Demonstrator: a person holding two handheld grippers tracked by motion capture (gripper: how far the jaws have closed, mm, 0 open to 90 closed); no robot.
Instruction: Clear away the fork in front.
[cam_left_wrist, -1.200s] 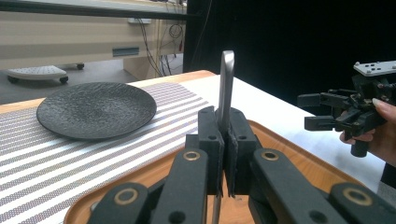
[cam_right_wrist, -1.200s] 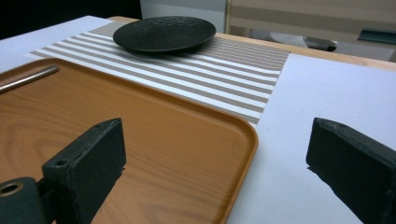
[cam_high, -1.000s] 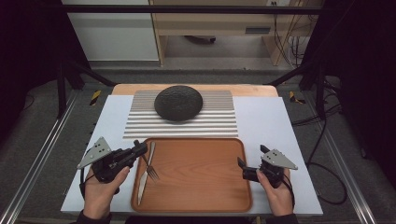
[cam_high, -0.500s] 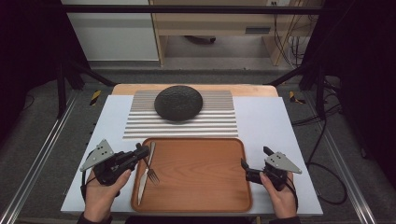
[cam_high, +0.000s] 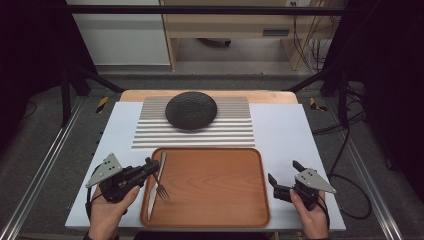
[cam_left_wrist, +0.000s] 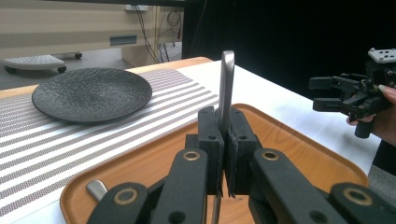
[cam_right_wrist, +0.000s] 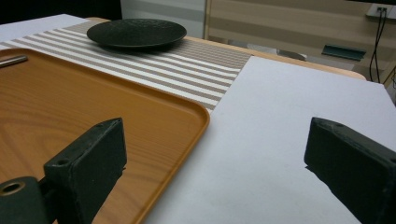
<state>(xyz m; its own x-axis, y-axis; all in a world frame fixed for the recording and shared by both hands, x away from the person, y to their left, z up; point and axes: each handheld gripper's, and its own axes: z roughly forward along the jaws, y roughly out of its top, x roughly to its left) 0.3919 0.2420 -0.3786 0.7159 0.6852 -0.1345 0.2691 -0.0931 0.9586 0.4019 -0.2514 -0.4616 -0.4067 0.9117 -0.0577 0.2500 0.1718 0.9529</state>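
The left tongs (cam_left_wrist: 223, 154) stay closed on the knife (cam_left_wrist: 226, 84), while the open right tongs (cam_high: 286, 179) have moved off the tray (cam_high: 210, 175), so lifting seems next.

Table (cam_high: 280, 130) is lit evenly from overhead; surroundings at 3 and 9 o'clock are left dark. Soft focus throughout, approx. no glare; shadows faint.

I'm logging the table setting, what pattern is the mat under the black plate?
Grey and white stripes on the mat, clearest in the high view.
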